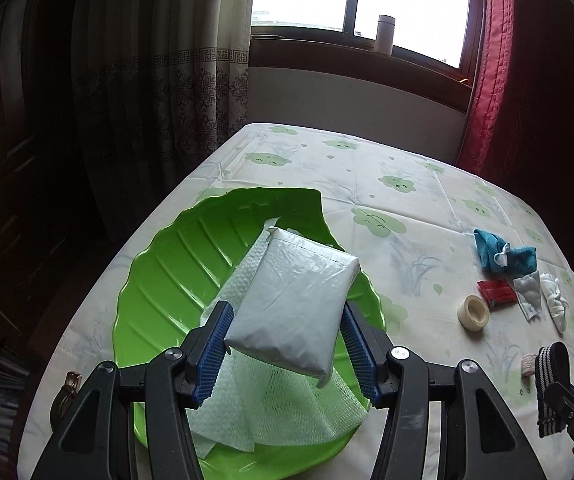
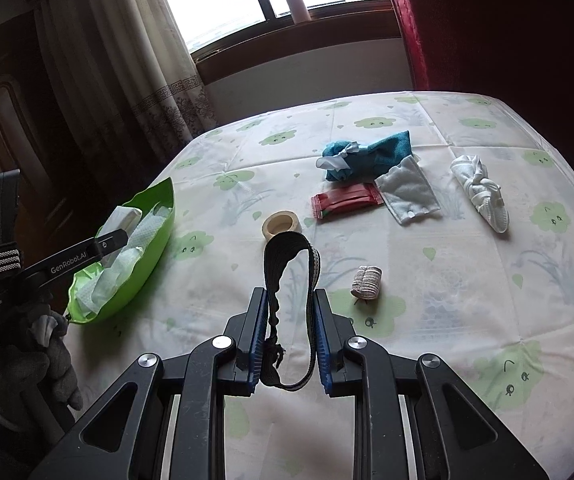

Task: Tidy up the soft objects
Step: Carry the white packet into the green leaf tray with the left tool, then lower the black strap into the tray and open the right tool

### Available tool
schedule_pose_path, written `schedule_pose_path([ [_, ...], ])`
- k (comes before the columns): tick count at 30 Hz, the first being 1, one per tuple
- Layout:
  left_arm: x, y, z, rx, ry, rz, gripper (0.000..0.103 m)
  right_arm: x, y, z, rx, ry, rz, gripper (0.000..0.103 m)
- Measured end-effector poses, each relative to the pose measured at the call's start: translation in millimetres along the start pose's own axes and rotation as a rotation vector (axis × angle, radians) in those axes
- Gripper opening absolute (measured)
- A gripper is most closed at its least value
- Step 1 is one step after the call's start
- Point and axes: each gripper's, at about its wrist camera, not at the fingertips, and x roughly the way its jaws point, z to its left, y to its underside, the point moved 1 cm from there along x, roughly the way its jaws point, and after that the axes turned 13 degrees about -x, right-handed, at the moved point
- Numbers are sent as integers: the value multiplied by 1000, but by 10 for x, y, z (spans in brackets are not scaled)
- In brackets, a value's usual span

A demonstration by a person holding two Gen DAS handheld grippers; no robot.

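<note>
- Fingers [image 1: 215, 344] of the left gripper [image 1: 285, 350]: blue ribbed pads, one on each long side of a white plastic-wrapped pack [image 1: 295, 304]. Whether they press it or have just parted from it cannot be told; the pack hangs tilted over the green tray [image 1: 155, 272].
- Fingers [image 2: 257, 336] of the right gripper [image 2: 289, 338]: clamped on a dark elastic band [image 2: 291, 268], a striped loop standing up between them, well to the right of the green tray.
- Green tray: glossy hard plastic, leaf-shaped with moulded ribs, near the left edge of the bench [image 2: 467, 320]. Holds white mesh-textured sheets [image 1: 271, 412], thin and crumpled.
- Bench: covered by a pale cloth printed with green clouds.
- Still outside the green tray, all well to its right:
  - teal cloth bundle [image 2: 363, 154], knotted with a white tie, nubbly weave.
  - white padded pouch [image 2: 407, 192], flat, scalloped edge.
  - white knotted cloth [image 2: 481, 194], twisted.
  - small rolled bandage [image 2: 366, 277], ribbed, cylindrical.
  - red foil packet [image 2: 345, 202], flat and crinkled.
  - tape roll [image 2: 281, 224], rigid ring, nearest the green tray.
- Progress, as judged: early to middle. Sheets are stowed, the pack is arriving, the band is in hand; four soft pieces remain. The packet and tape roll look unlikely to count as soft.
</note>
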Motion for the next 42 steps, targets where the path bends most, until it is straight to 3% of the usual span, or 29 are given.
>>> schedule_pose_path([
  [3,22,-18,89,-20,-9,2,59,21,-14,43,-6,-6,4,23],
  [7,59,-43,211,-57,-25,6,75,60,-42,117,-19,-15,7,23],
  [16,18,-143,418,-93,-69,-32,86,159,-127,360,-61,-55,10,23],
  [33,-52,-287,678,-160,-104,-69,92,523,-547,1215,-198,-222,-17,23],
  [42,-81,-325,757,-191,-116,-84,92,806,-664,1461,-213,-232,8,23],
])
